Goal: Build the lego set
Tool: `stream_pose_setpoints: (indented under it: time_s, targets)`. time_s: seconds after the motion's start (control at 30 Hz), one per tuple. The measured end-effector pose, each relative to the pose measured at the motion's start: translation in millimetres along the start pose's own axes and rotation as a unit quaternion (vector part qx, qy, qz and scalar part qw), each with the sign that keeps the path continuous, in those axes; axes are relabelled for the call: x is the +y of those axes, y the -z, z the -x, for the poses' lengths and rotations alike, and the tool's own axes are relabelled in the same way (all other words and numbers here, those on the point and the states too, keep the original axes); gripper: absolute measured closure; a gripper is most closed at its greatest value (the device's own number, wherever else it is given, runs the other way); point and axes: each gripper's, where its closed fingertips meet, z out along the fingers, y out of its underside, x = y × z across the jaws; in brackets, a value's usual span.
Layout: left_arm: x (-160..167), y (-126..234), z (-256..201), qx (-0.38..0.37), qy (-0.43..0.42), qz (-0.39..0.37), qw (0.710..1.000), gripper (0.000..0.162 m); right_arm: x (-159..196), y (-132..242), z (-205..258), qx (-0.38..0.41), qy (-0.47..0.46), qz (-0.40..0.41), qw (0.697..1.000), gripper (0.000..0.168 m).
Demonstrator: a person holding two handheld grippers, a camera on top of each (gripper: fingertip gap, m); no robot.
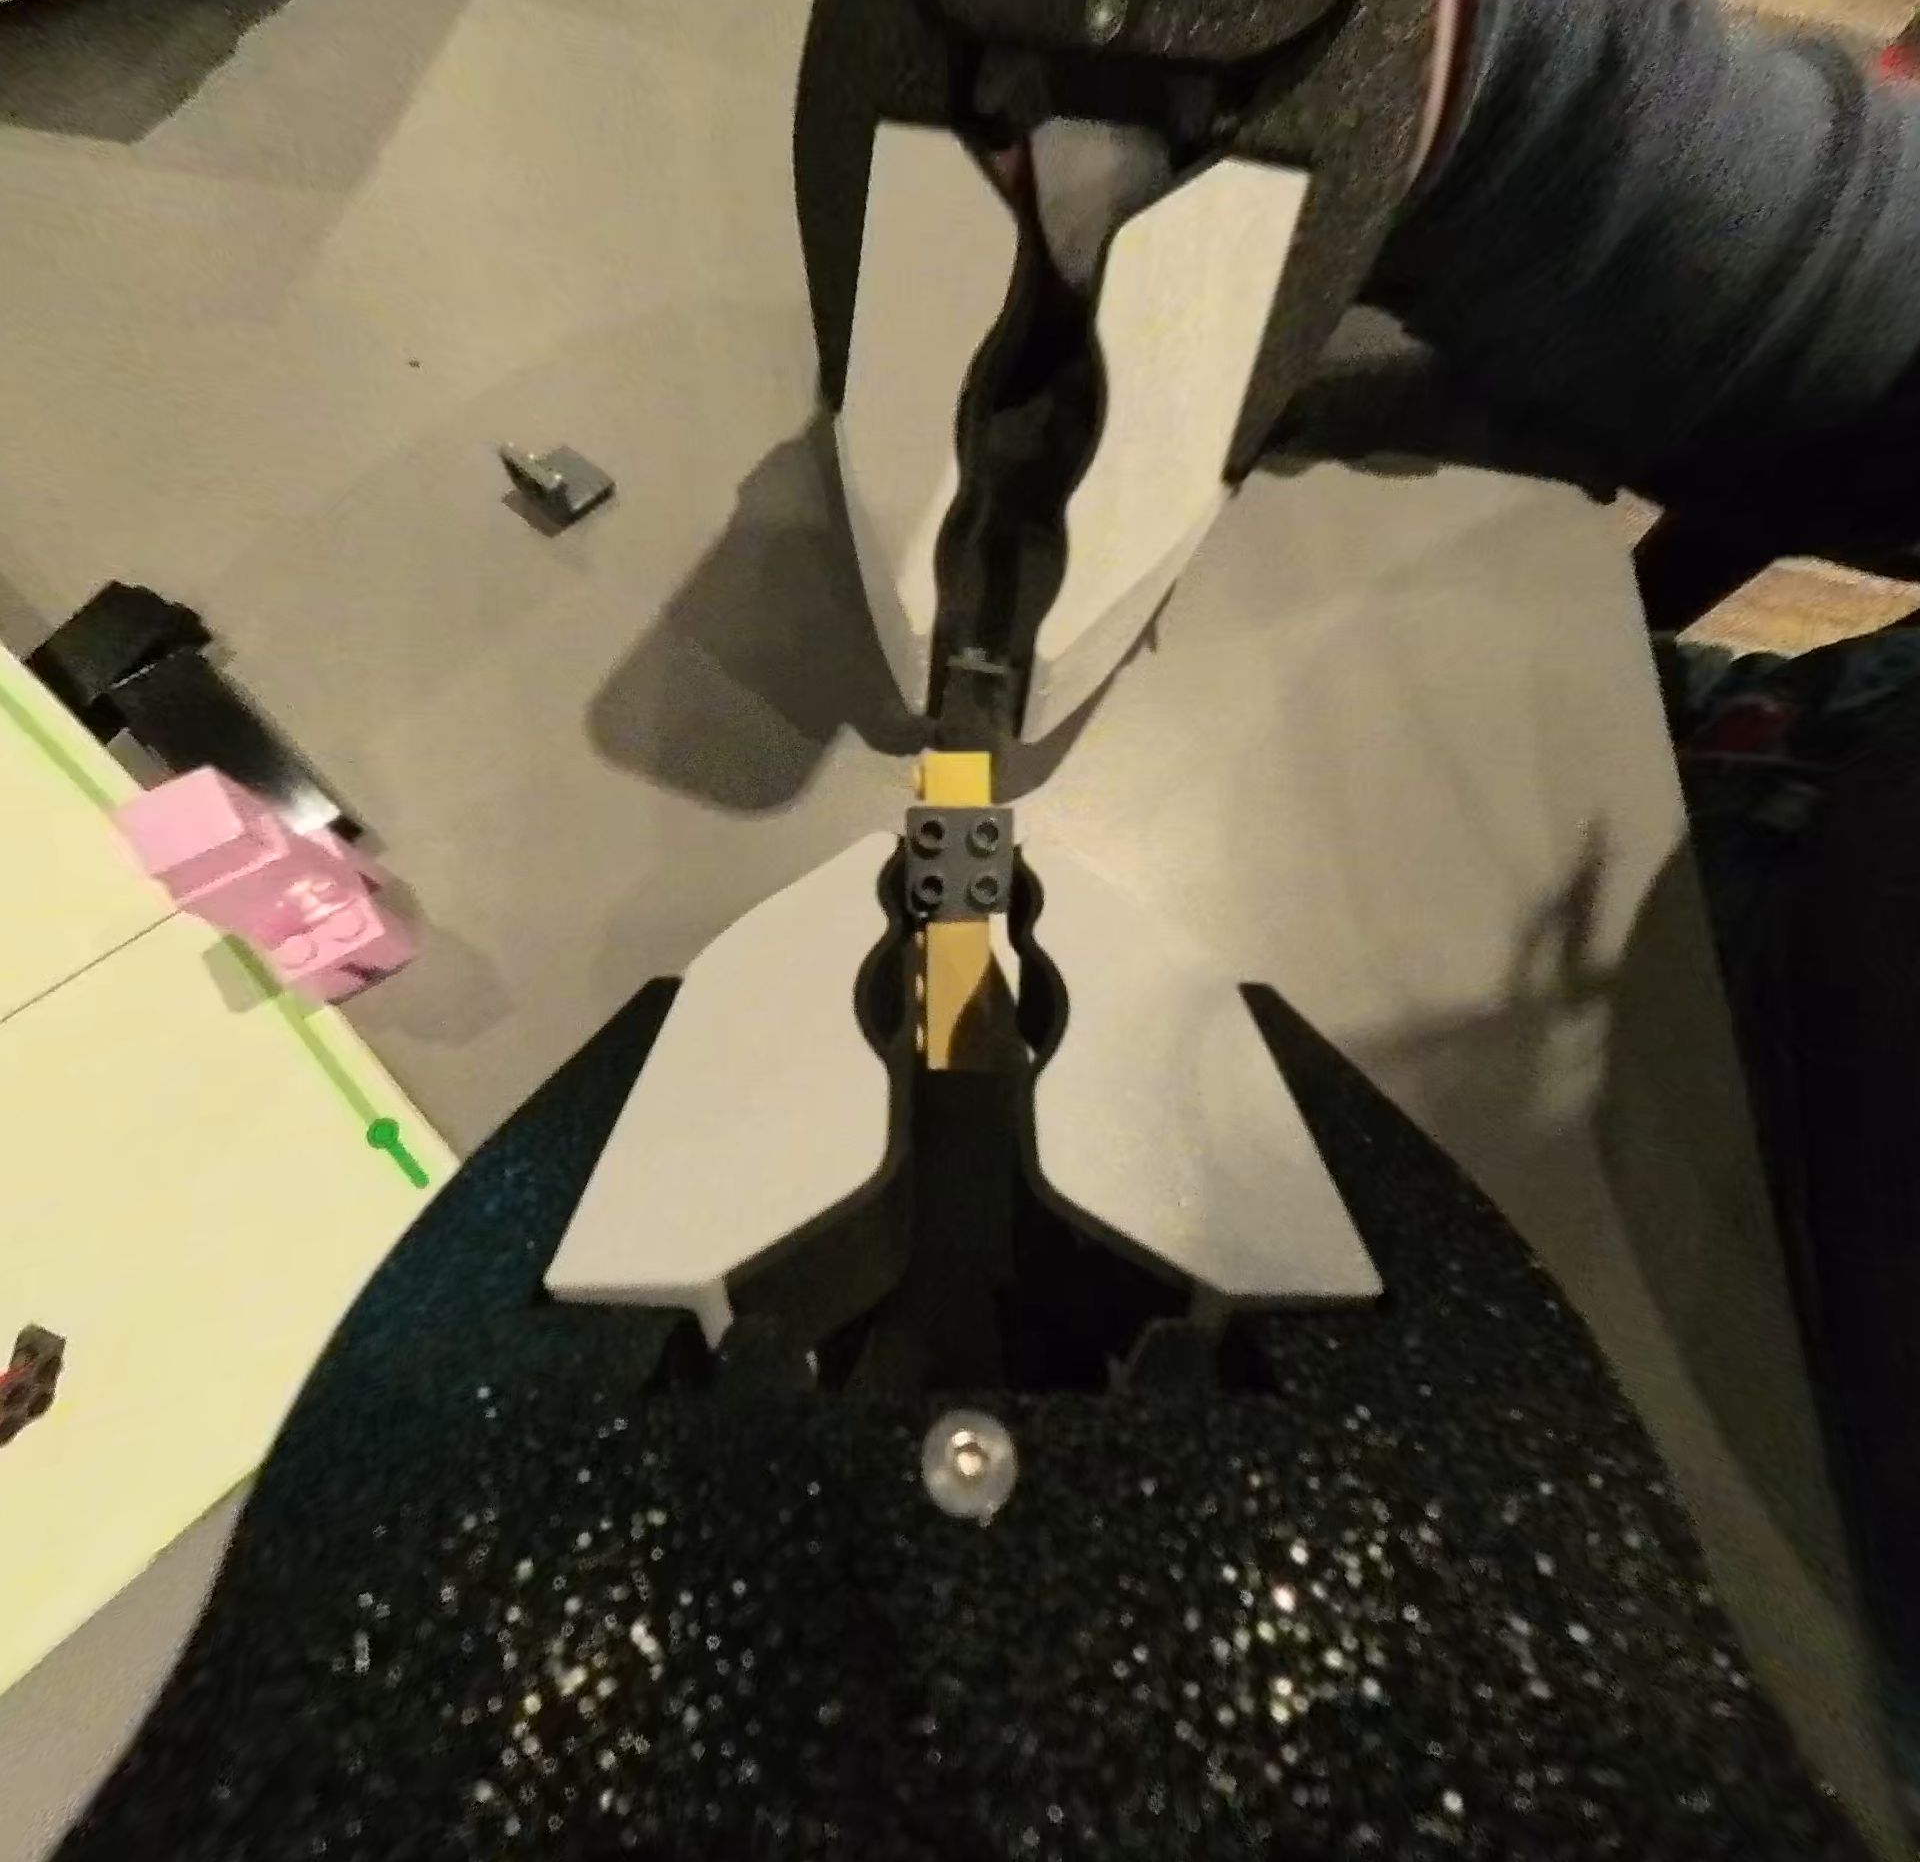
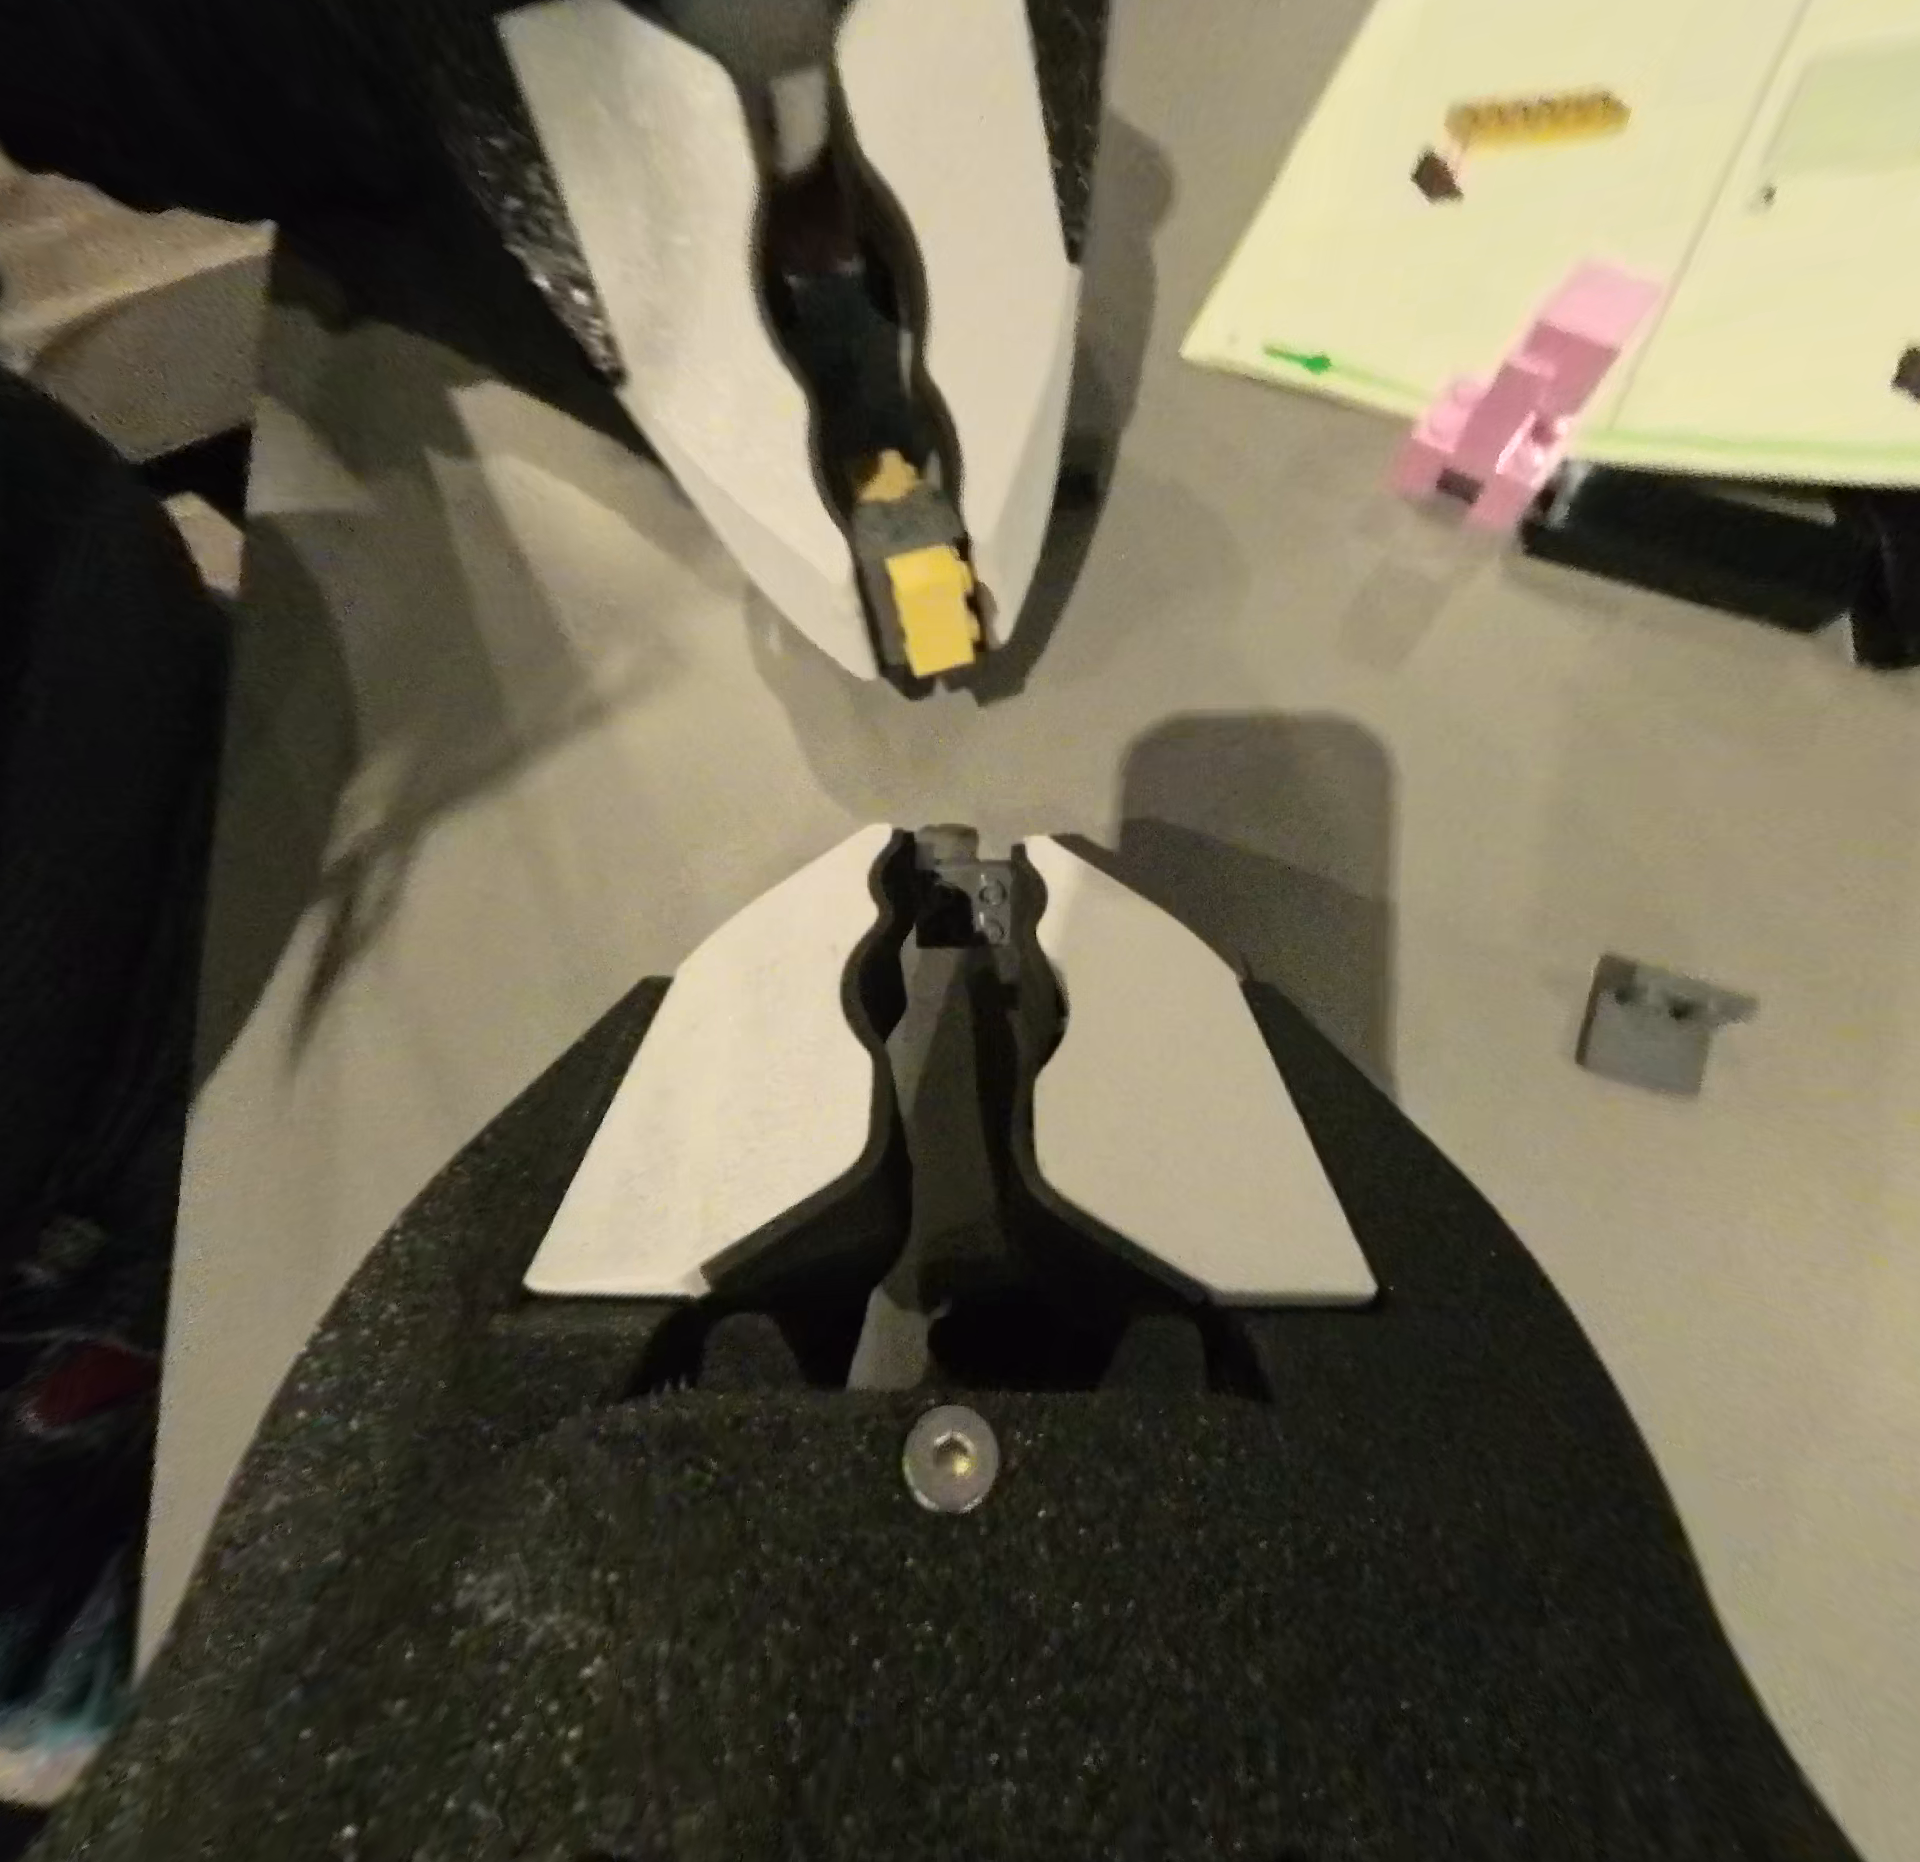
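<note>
My left gripper (image 1: pixel 961 841) is shut on a long yellow brick (image 1: pixel 956 991) that carries a dark grey 2x2 plate (image 1: pixel 961 862). The brick's end sticks out past the fingertips. My right gripper (image 2: pixel 966 846) is shut on a small dark grey piece (image 2: pixel 977 903) with studs on its side. The two grippers point tip to tip above the grey table. In the left wrist view the right gripper (image 1: pixel 966 726) is right at the yellow brick's end. In the right wrist view the left gripper (image 2: pixel 935 669) holds the yellow brick (image 2: pixel 930 607) a short gap away.
A pink brick build (image 1: pixel 281 887) (image 2: pixel 1517 399) sits at the edge of a pale green instruction booklet (image 1: pixel 125 1137) (image 2: pixel 1558 202). A loose grey piece (image 1: pixel 556 482) (image 2: pixel 1652 1023) lies on the table. A long yellow piece (image 2: pixel 1538 119) lies on the booklet. A dark sleeve (image 1: pixel 1662 202) is behind the right gripper. My left and right fingertips are right by each other.
</note>
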Motion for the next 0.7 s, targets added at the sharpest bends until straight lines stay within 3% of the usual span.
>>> stream_pose_setpoints:
  time_s: [0.13,0.27,0.4,0.7]
  targets:
    - [-2,2,0,0.003,0.005,-0.010,1.000,0.145,1,-2,-5,-0.011,-0.054,0.005,0.998,0.152]
    - [-3,2,-1,0.006,-0.001,-0.012,1.000,0.146,2,-2,-6,0.005,-0.041,0.002,0.999,0.151]
    - [-4,1,-3,0.011,-0.001,-0.014,1.000,0.146,3,-2,-6,0.019,-0.034,0.011,0.999,0.140]
    - [-6,4,-2,0.015,0.001,-0.023,1.000,0.145,11,20,0,0.041,0.067,0.029,0.996,0.135]
